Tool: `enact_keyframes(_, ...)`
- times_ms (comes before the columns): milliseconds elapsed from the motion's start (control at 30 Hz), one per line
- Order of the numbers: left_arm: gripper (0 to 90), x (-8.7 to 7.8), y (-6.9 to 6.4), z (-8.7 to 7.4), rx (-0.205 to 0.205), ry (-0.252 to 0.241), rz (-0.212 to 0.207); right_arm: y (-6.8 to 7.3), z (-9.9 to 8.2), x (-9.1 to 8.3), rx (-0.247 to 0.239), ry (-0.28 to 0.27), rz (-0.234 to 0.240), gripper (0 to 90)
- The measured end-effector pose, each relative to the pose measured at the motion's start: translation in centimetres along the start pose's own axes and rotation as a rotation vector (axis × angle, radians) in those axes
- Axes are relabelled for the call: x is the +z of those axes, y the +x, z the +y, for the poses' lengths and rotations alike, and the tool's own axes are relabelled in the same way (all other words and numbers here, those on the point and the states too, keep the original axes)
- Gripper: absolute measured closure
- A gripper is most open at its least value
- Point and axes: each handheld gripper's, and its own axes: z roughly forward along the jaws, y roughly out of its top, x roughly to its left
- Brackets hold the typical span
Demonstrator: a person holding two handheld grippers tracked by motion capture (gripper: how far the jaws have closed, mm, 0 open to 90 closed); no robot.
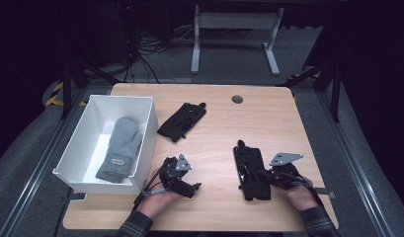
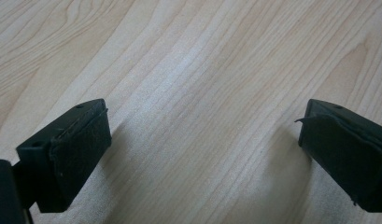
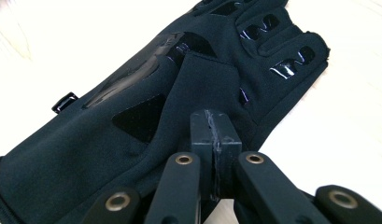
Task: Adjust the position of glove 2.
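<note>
I see one black glove (image 1: 251, 172) lying flat on the near right of the table, fingers pointing far. Its mate (image 1: 182, 121), also black, lies crumpled farther off near the middle. A grey mitten (image 1: 120, 148) lies flat inside the white bin (image 1: 146, 133) at left.

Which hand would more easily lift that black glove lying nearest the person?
The right. Its claw is already shut on the near black glove, while the left claw hangs open over bare table.
</note>
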Motion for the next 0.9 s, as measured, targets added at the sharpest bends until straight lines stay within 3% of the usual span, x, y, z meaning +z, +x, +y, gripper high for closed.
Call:
enact_keyframes(233,2.5,0.0,0.0,0.0,-0.001,0.001,0.0,0.0,-1.5,-1.5,0.014,0.006,-0.006,89.5)
enact_keyframes(267,1.7,0.1,0.0,0.1,-0.002,0.005,0.004,0.1,-1.5,-1.9,0.004,-0.014,-0.02,83.9)
enact_keyframes(300,1.0,0.1,0.0,0.1,-0.002,0.005,0.004,0.1,-1.5,-1.9,0.004,-0.014,-0.02,83.9)
enact_keyframes(400,0.5,0.1,0.1,0.1,-0.004,0.007,0.0,-0.7,-1.0,-3.0,0.037,-0.1,-0.055,71.6)
enact_keyframes(500,1.0,0.0,0.0,0.3,-0.005,0.016,0.005,-2.0,-1.3,-2.9,0.08,-0.111,-0.091,58.1)
enact_keyframes(567,14.8,-0.3,0.0,0.6,-0.012,0.014,0.011,-3.0,-1.9,-2.4,0.122,-0.1,-0.097,50.6)
enact_keyframes(600,19.9,-0.3,-0.1,0.7,-0.019,0.014,0.04,-3.3,-2.0,-2.3,0.131,-0.102,-0.101,48.2)
enact_keyframes(667,26.4,-0.3,0.1,1.1,-0.038,0.016,0.042,-3.8,-2.2,-2.3,0.152,-0.112,-0.106,44.3)
enact_keyframes(900,61.5,-0.6,1.7,3.2,-0.118,0.019,0.06,-4.0,-2.3,-2.0,0.154,-0.089,-0.116,42.2)
